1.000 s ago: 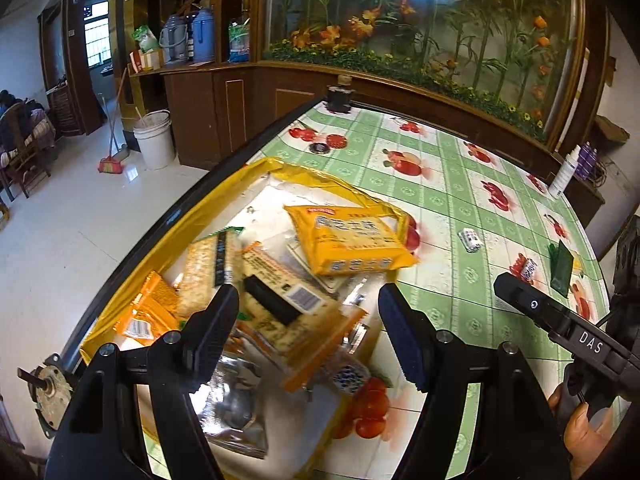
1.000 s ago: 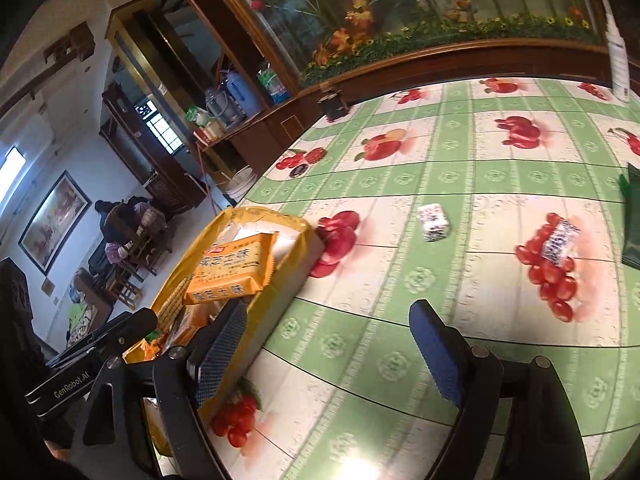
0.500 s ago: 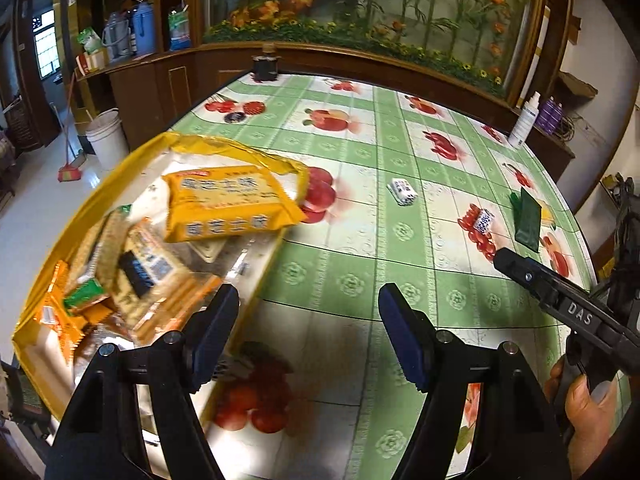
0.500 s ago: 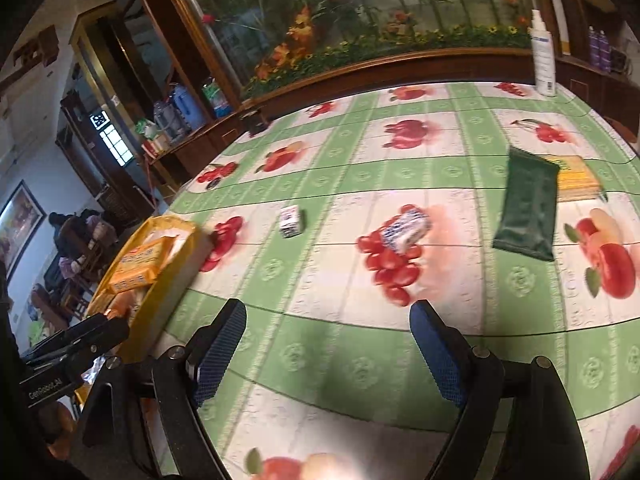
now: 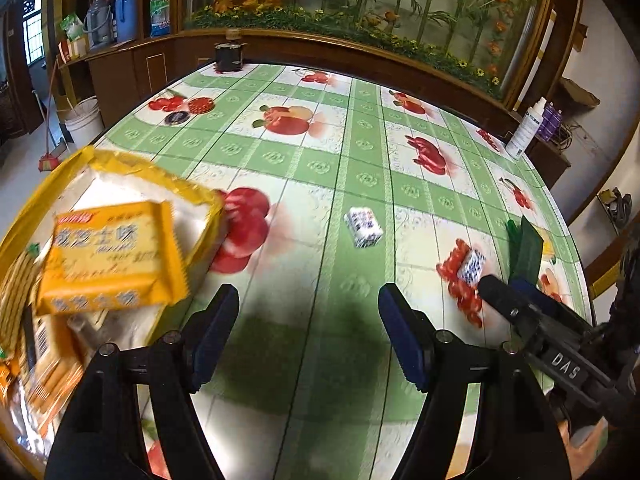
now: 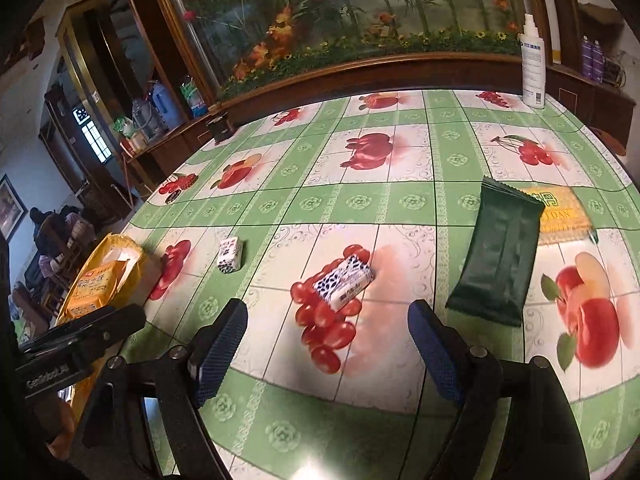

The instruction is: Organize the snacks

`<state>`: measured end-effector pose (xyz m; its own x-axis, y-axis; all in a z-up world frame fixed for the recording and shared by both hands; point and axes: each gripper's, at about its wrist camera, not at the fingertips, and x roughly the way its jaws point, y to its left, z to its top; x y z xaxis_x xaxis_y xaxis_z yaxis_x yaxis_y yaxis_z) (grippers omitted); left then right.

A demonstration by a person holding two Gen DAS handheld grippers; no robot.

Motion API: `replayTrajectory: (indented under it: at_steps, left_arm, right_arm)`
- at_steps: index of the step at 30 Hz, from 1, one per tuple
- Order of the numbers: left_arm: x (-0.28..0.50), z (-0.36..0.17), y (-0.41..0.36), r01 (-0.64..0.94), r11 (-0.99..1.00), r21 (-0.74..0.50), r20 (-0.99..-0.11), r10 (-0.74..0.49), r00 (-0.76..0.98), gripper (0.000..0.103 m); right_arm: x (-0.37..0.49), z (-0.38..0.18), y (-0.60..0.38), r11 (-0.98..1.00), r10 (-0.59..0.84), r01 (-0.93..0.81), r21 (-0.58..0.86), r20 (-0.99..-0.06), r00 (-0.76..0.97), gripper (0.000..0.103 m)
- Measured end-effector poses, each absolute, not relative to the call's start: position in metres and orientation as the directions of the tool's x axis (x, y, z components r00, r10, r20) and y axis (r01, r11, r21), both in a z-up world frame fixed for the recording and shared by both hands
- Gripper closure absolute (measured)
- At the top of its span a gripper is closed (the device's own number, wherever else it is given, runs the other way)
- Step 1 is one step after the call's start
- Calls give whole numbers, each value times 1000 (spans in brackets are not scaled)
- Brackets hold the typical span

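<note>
A yellow tray [image 5: 132, 168] at the table's left edge holds several snack packs, with an orange pack [image 5: 108, 256] on top; the tray also shows in the right wrist view [image 6: 120, 248]. Two small blue-and-white packets lie on the cloth: one [image 5: 363, 227] [image 6: 230, 255] mid-table, one [image 5: 472, 266] [image 6: 344, 282] on printed cherries. A dark green pack [image 6: 500, 256] [image 5: 528, 248] lies over a yellow pack [image 6: 564, 216]. My left gripper [image 5: 308, 332] is open and empty, right of the tray. My right gripper [image 6: 326, 348] is open and empty, just short of the cherry packet.
A green fruit-print cloth [image 6: 400, 200] covers the round table. A white spray bottle [image 6: 533, 68] stands at the far right edge, a small dark box [image 5: 229, 56] at the far edge. A wooden planter wall runs behind the table; the floor drops off to the left.
Both grippers have swung right, away from the tray and toward the loose packets. The right gripper now faces the cherry packet and green pack. Both stay open and empty.
</note>
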<state>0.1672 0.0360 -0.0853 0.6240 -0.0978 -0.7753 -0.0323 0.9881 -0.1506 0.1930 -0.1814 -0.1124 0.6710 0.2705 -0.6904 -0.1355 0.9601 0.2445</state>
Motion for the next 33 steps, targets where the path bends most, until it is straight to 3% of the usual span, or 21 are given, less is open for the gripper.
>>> replayTrajectory:
  at_steps: [7,13,15,17,18,23,24,26,29,33]
  left_arm:
    - [201,-92,19,-31,992,-123,-788,-78,611,31]
    - [223,-105,5,14,995,-99,-810,-88,580,31]
    - [229,-110,0,26,995,-93,-817,-91,569,31]
    - [235,-115,-4,32,996,-86,-824,-89,559,31]
    - [237,-118,-7,34,996,-81,-827,-86,556,31]
    - [240,-120,-12,58,998,-30,-800,-59,597,33]
    - [240,-120,-11,64,998,-28,-794,-61,604,36]
    - [238,-118,-9,73,997,-30,-785,-69,616,60]
    - [237,-117,-3,80,995,-54,-783,-92,615,86]
    - [231,-117,5,88,993,-80,-777,-117,619,87]
  right_arm:
    - [217,-122,-161,968,251,-168,186,-731,635,32]
    - [226,-128,-149,979,183,-188,80,-755,630,50]
    - [226,-128,-149,980,164,-190,53,-756,634,59]
    - [225,-128,-150,981,152,-191,36,-755,638,78]
    - [225,-128,-150,980,154,-194,36,-754,639,82]
    - [223,-127,-153,976,182,-210,59,-746,641,84]
    - [223,-126,-154,975,188,-211,64,-743,643,84]
    - [223,-125,-157,975,197,-210,76,-737,646,84]
    - [221,-124,-160,973,209,-209,93,-734,646,84]
    - [217,-120,-165,972,225,-204,119,-727,648,84]
